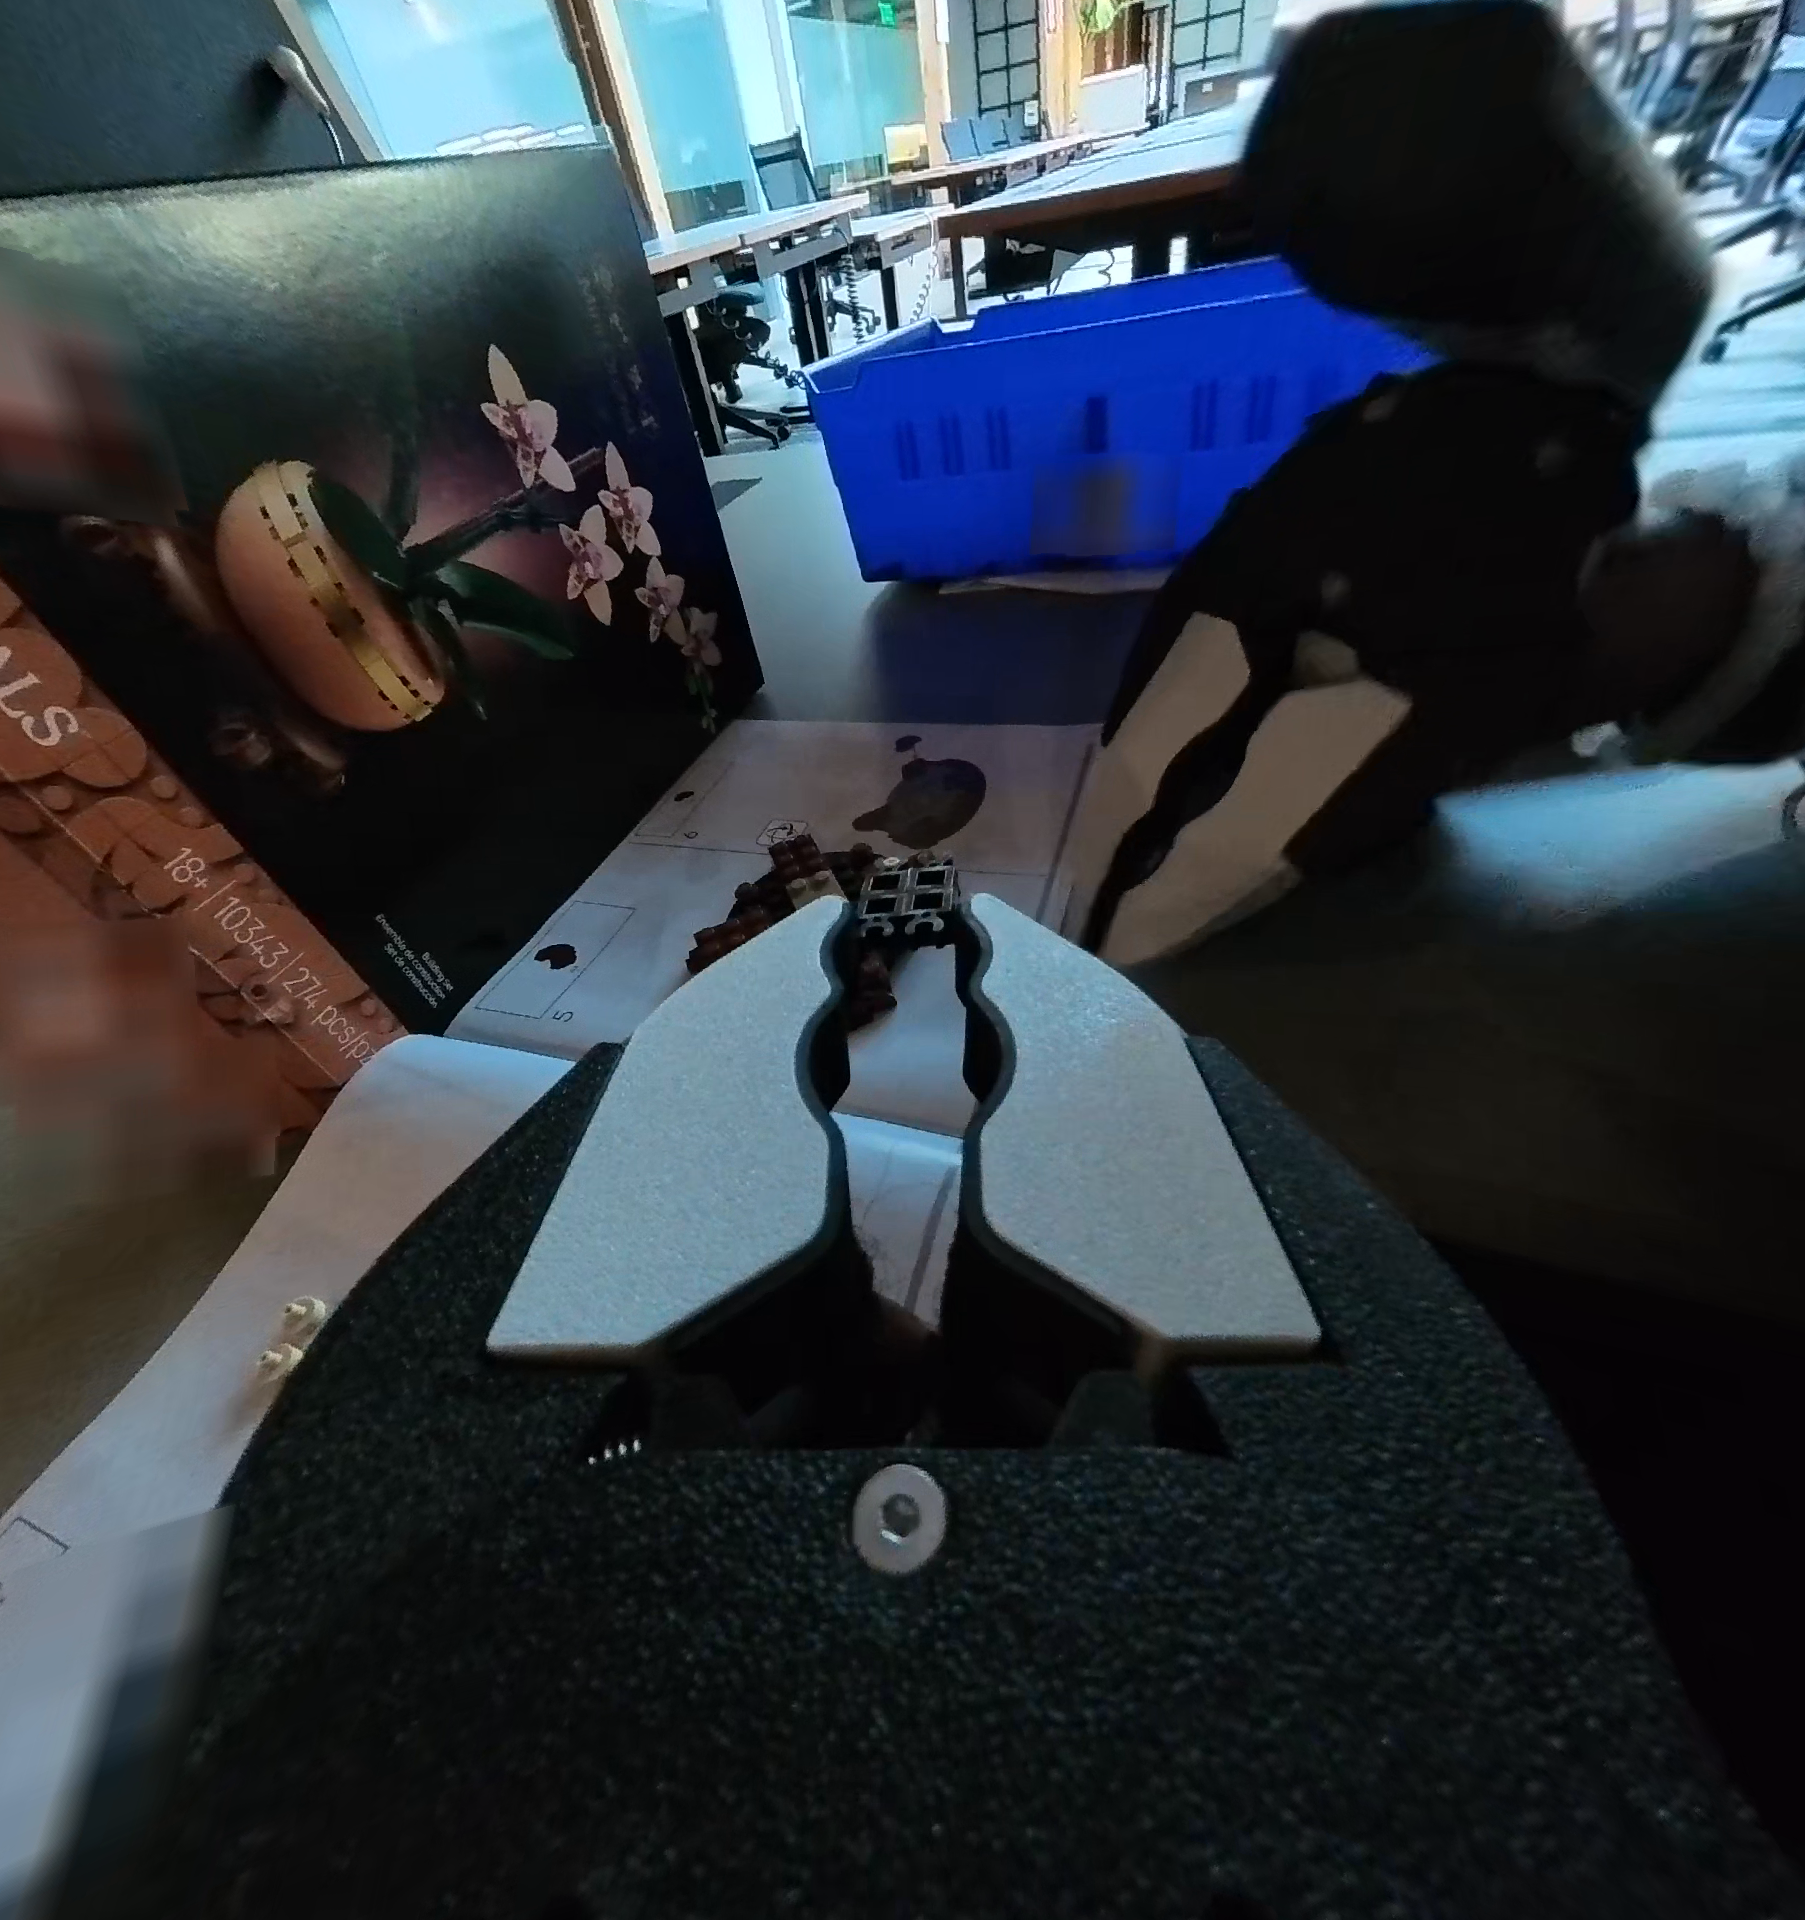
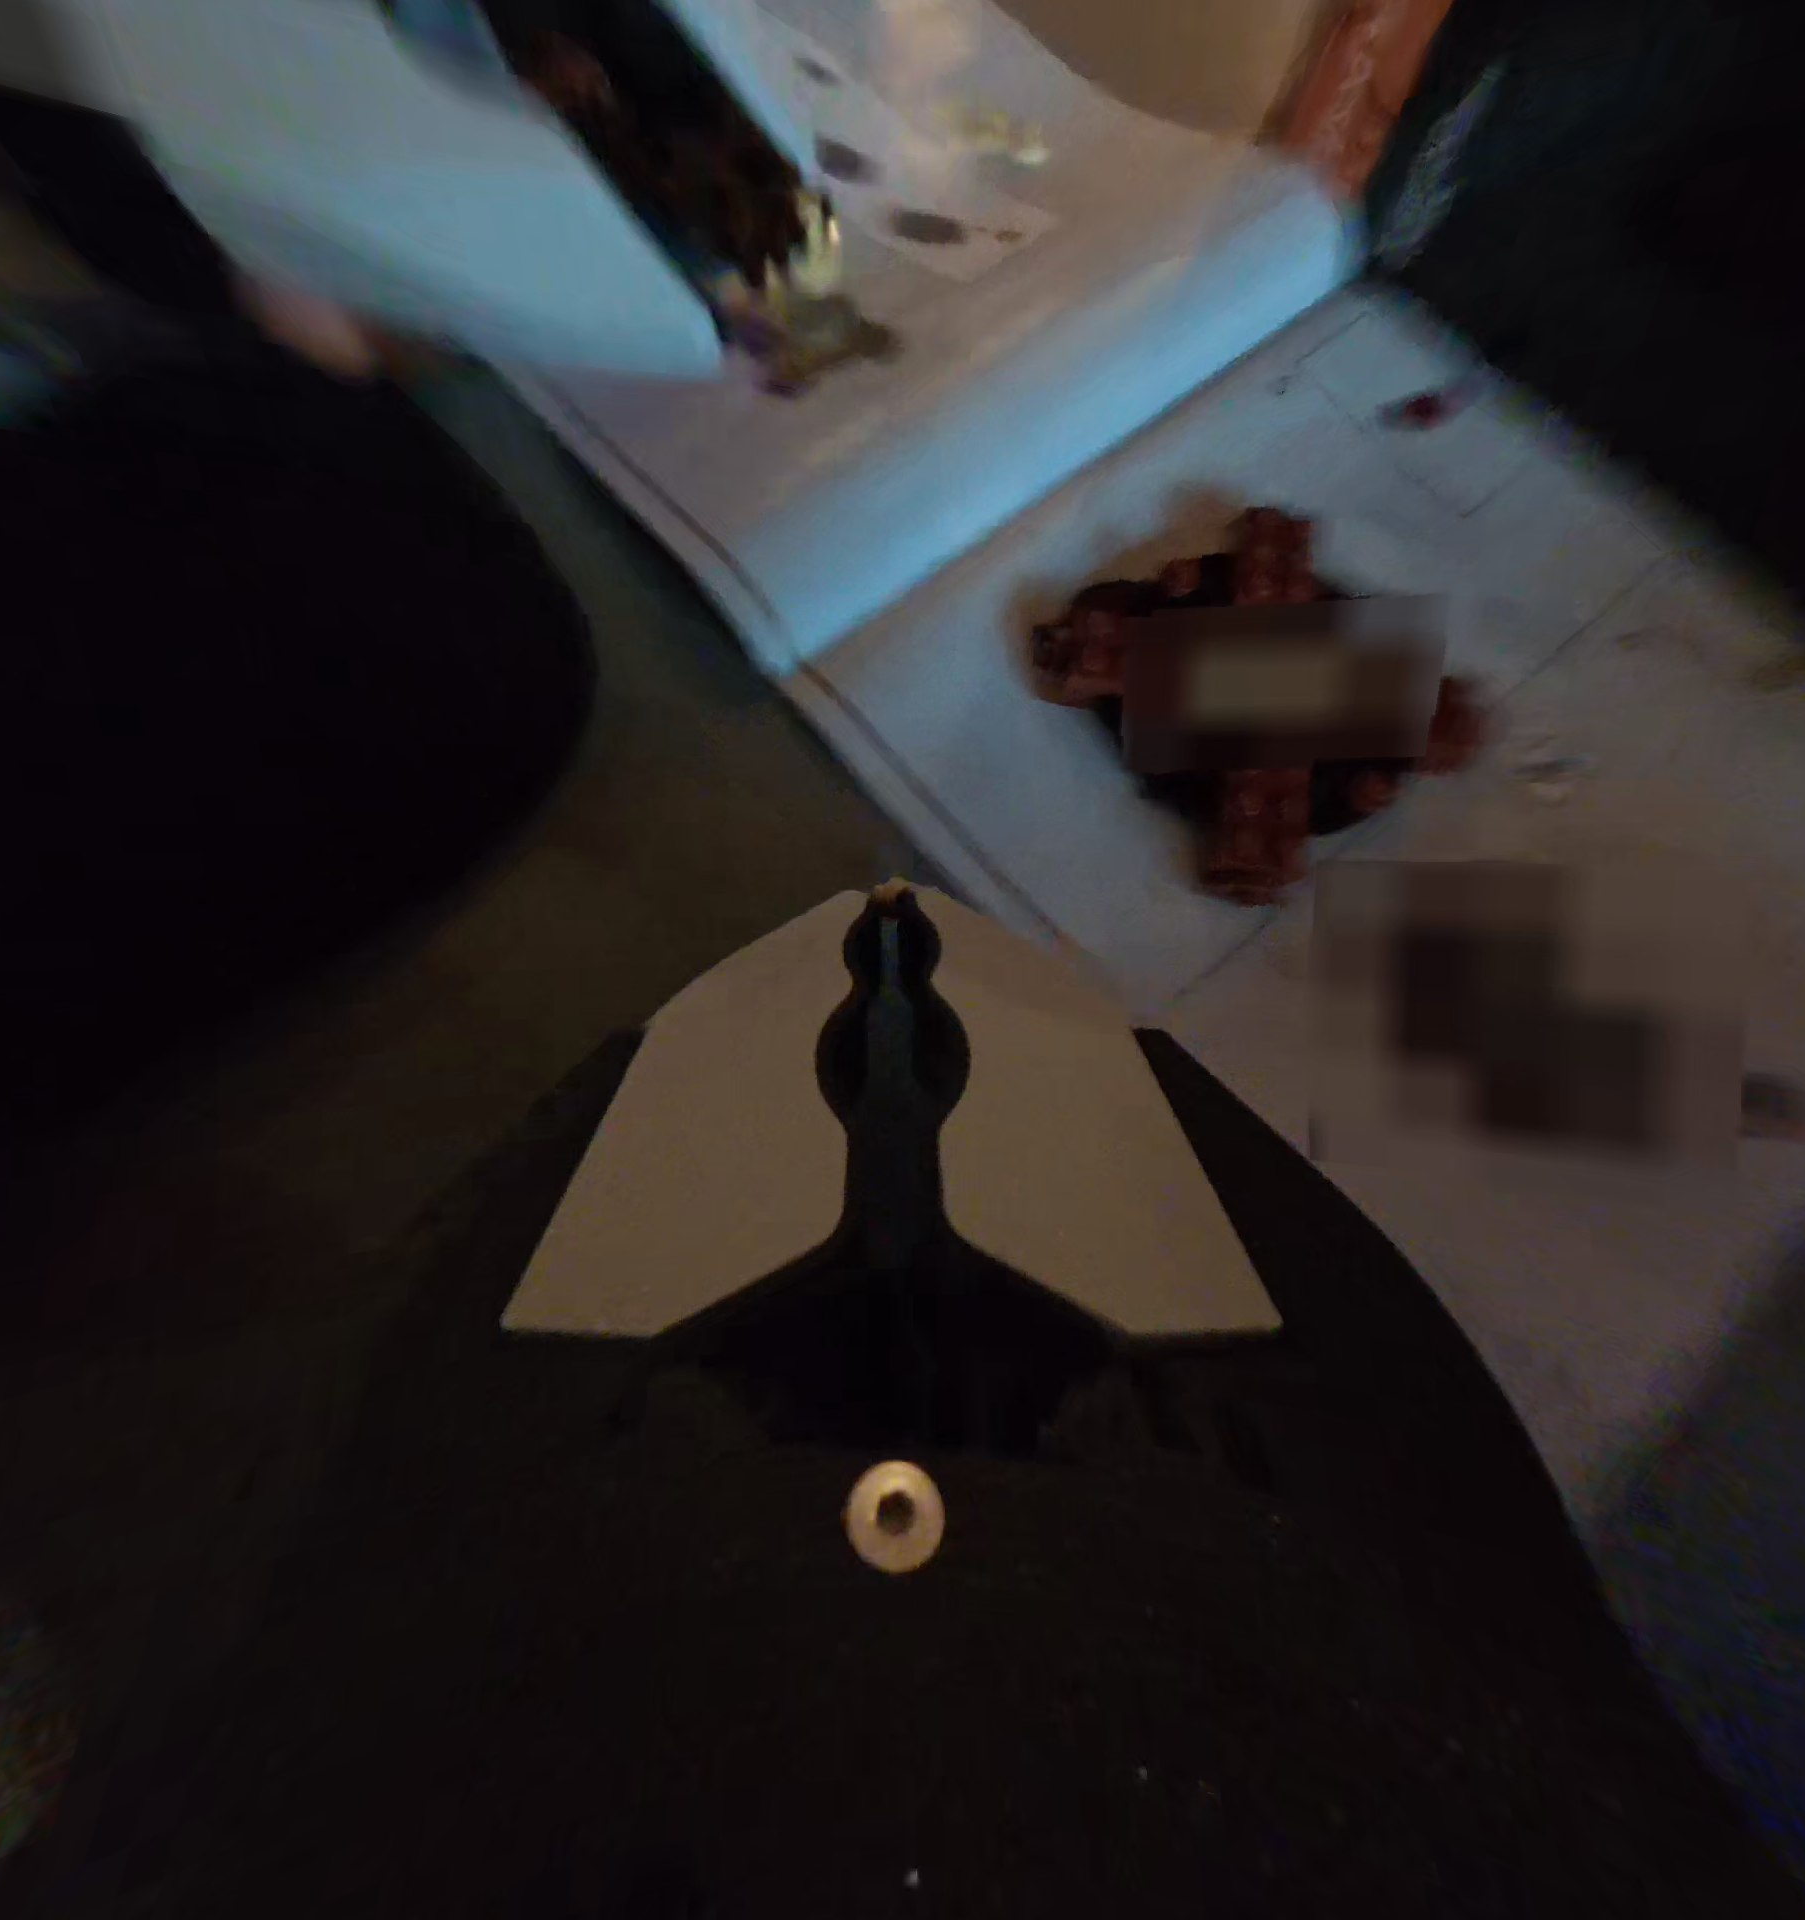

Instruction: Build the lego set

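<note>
The left gripper (image 1: 906, 914) clenches a black brick piece (image 1: 908, 902), both pads pressing its sides, over a brown brick build (image 1: 773, 914) on an open booklet (image 1: 856, 790). The right gripper (image 2: 893, 894) is pinched on a tiny pale bit (image 2: 892, 886) — too blurred to identify — near the booklet's edge. A box (image 1: 358, 520) stands left; a blue bin (image 1: 1064, 447) lies beyond.

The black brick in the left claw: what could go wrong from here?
1. The left claw holds the black brick only at its very tips, so the brick may slip or twist out.
2. The brown build lies loose on the booklet right under the brick; pushing down could slide it or the page.
3. The right claw stands close beside; the two could bump.
</note>
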The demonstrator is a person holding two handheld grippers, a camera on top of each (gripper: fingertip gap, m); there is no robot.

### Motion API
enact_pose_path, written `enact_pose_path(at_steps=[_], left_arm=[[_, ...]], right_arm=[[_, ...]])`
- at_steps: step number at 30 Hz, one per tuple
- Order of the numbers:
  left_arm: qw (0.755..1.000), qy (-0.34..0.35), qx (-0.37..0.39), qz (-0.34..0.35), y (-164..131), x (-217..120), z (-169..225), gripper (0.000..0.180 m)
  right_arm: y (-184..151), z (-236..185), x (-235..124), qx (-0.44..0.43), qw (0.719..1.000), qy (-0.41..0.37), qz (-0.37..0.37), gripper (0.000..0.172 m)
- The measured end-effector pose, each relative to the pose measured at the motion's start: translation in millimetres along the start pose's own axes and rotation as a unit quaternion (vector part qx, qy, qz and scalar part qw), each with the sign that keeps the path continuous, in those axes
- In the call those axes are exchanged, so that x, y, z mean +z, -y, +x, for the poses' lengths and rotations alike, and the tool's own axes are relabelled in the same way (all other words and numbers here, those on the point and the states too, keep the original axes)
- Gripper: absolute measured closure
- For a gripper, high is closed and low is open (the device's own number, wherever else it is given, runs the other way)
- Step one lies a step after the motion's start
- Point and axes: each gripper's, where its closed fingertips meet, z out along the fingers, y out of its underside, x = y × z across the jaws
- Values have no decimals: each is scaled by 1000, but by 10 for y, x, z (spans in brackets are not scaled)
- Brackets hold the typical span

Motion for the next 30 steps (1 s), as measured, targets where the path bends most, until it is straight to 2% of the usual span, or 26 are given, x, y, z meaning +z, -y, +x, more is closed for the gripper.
enact_pose_path(at_steps=[3,5,13,23,30], left_arm=[[1000,-2,0,0,0,1,4,163],[1000,-2,1,1,2,-2,7,164],[1000,-5,-10,7,12,-10,-7,164],[1000,-7,-8,5,7,-4,2,163],[1000,-7,-7,4,4,-2,4,163]], right_arm=[[7,-210,-36,144,979,140,-20,171],[-95,-139,-25,169,973,147,-58,171],[-154,16,-84,211,957,165,-115,170],[-283,336,-219,93,982,60,-155,166],[-221,484,-330,-75,989,-42,-119,169]])
